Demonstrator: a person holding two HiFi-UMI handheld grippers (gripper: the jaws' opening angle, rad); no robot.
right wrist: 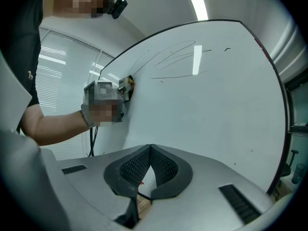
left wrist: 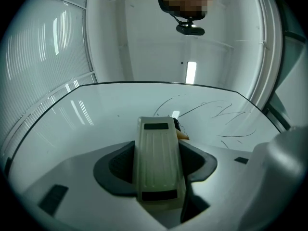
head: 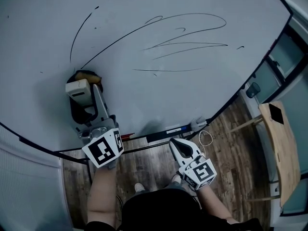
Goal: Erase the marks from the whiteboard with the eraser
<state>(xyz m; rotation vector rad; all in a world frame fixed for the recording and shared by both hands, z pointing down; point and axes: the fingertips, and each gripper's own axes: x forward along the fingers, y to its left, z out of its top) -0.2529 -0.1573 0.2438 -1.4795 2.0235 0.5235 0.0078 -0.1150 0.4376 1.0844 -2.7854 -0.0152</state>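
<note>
Right claw (head: 179,146), nearest at 5 o'clock in the head view, is closed on nothing, its dark pads meeting just below the large white whiteboard (head: 202,100). At 9 o'clock the left claw (left wrist: 159,160) clamps a cream ribbed plastic eraser (head: 77,87), which is pressed against the board at the foot of a long curved line. Thin black marker marks (head: 187,44) loop from 12 to 2 o'clock.
</note>
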